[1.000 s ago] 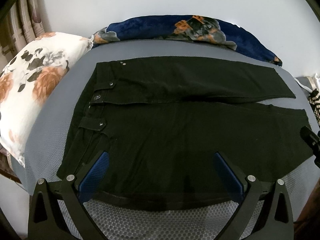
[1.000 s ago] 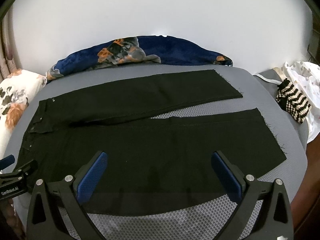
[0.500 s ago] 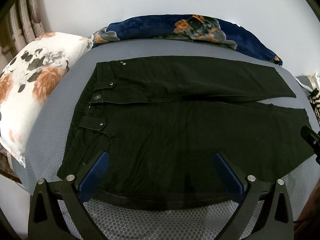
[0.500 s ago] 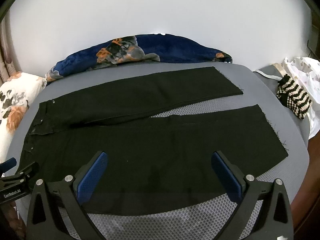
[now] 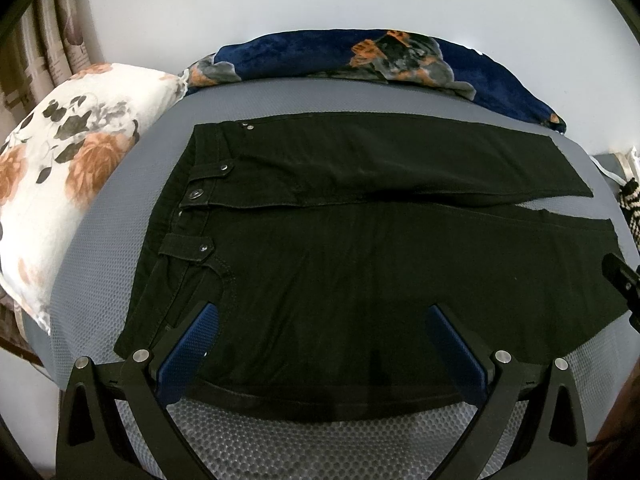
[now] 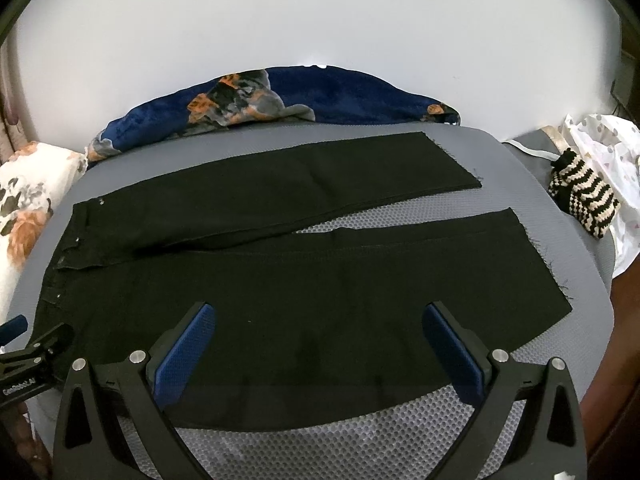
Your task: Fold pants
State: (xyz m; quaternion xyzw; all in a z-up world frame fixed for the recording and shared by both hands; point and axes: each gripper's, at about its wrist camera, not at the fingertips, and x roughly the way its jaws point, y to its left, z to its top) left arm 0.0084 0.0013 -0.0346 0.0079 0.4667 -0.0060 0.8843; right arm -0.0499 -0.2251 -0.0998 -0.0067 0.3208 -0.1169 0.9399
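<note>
Pants flat beneath open left gripper

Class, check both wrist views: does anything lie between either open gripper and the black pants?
Nothing visible does. The left gripper and right gripper both hang open directly over the black pants' near edge.

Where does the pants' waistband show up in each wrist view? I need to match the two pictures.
Left wrist view: the waistband runs down the left-centre, metal button and rivets visible, near the floral pillow.
Right wrist view: the waistband sits at the far left edge, above the left gripper.
Shared landmark: the navy floral blanket along the far side, behind the pants.
</note>
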